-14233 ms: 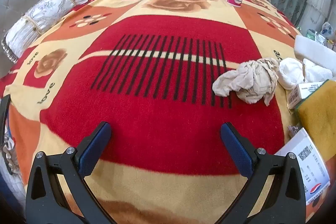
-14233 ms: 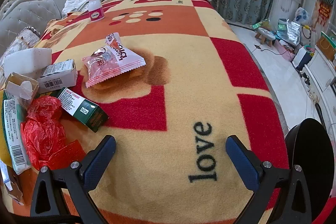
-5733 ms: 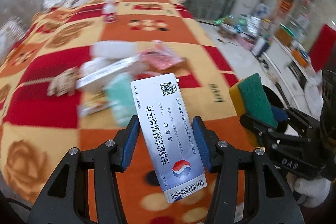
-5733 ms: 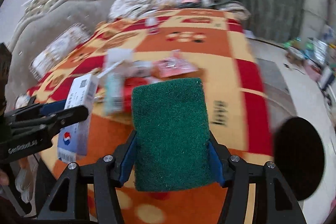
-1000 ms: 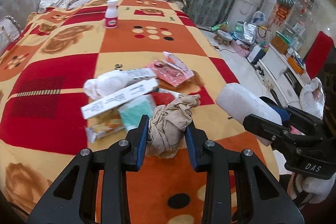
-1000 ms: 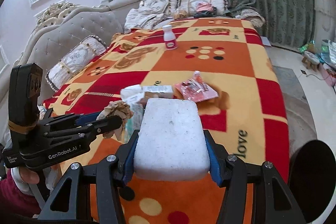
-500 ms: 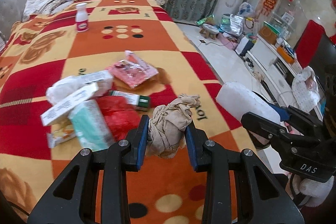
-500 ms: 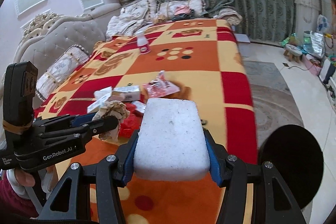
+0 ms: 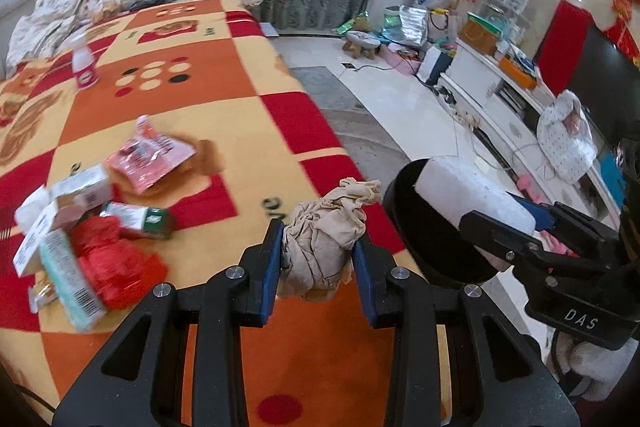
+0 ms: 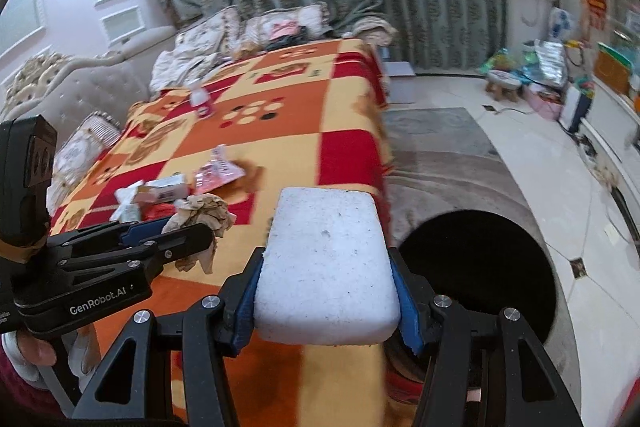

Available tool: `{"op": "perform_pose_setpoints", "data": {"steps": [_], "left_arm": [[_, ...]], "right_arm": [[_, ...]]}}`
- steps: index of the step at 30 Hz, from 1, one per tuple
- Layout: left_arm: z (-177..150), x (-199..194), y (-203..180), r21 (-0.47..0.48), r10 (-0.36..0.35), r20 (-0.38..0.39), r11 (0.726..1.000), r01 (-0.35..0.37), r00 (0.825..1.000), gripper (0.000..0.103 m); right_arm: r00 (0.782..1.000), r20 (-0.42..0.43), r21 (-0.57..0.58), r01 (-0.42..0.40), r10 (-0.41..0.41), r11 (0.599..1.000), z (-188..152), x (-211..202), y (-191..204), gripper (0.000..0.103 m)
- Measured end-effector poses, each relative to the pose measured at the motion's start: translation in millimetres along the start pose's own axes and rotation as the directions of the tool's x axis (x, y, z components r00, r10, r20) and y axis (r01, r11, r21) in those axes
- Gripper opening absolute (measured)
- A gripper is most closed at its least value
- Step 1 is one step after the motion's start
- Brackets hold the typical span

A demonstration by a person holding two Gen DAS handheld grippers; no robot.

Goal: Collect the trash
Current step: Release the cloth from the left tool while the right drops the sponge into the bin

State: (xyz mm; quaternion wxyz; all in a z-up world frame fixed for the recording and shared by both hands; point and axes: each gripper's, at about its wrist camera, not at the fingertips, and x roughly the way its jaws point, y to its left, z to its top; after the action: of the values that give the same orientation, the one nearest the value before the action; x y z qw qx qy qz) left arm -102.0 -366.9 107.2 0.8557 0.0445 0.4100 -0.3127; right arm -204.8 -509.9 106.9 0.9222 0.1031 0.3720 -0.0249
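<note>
So from my left wrist cam, the left gripper (image 9: 316, 259) is clamped down fairly narrow on a crumpled beige rag (image 9: 324, 239), and just to the right the right gripper (image 9: 516, 223) is holding a white foam block (image 9: 472, 199) right over the black bin (image 9: 436, 251) that sits at the near right edge of the bed. Can't see inside the bin from here, it's just dark, so no idea what's in it. Plenty left on the blanket (image 9: 224, 99) on the left: a red plastic bag (image 9: 108, 263), a pink snack packet (image 9: 152, 155), a green box (image 9: 136, 219), a couple of white cartons (image 9: 80, 191), plus a small white bottle (image 9: 85, 69) far back. Right wrist cam: the tongs sit about half open, squeezing the foam block (image 10: 326, 263) on both sides, bin (image 10: 480, 267) to the right on the floor, its inside pure black. I'd say we're partway, two pieces in hand, neither dropped yet.
</note>
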Motion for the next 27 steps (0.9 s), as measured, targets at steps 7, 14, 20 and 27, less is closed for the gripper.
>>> {"op": "perform_pose_setpoints", "data": {"steps": [7, 14, 20, 27], "left_arm": [[6.9, 26.0, -33.1, 0.055, 0.01, -0.014, 0.998, -0.009, 1.0, 0.031], [15.0, 47.2, -57.1, 0.085, -0.002, -0.032, 0.996, 0.005, 0.999, 0.031], [20.9, 60.8, -66.6, 0.082, -0.036, -0.047, 0.996, 0.04, 0.998, 0.031], [27.3, 76.7, -73.9, 0.046, -0.099, -0.072, 0.994, 0.103, 0.992, 0.033]], "right_arm": [[0.998, -0.002, 0.086, 0.061, -0.061, 0.994, -7.3, -10.7, -49.9, 0.055], [0.995, -0.009, 0.136, 0.102, -0.101, 0.985, -12.0, -15.0, -82.4, 0.055], [0.992, -0.019, 0.163, 0.128, -0.127, 0.978, -16.1, -10.4, -98.9, 0.055], [0.988, -0.033, 0.184, 0.153, -0.15, 0.971, -20.7, -5.0, -116.2, 0.055]]}}
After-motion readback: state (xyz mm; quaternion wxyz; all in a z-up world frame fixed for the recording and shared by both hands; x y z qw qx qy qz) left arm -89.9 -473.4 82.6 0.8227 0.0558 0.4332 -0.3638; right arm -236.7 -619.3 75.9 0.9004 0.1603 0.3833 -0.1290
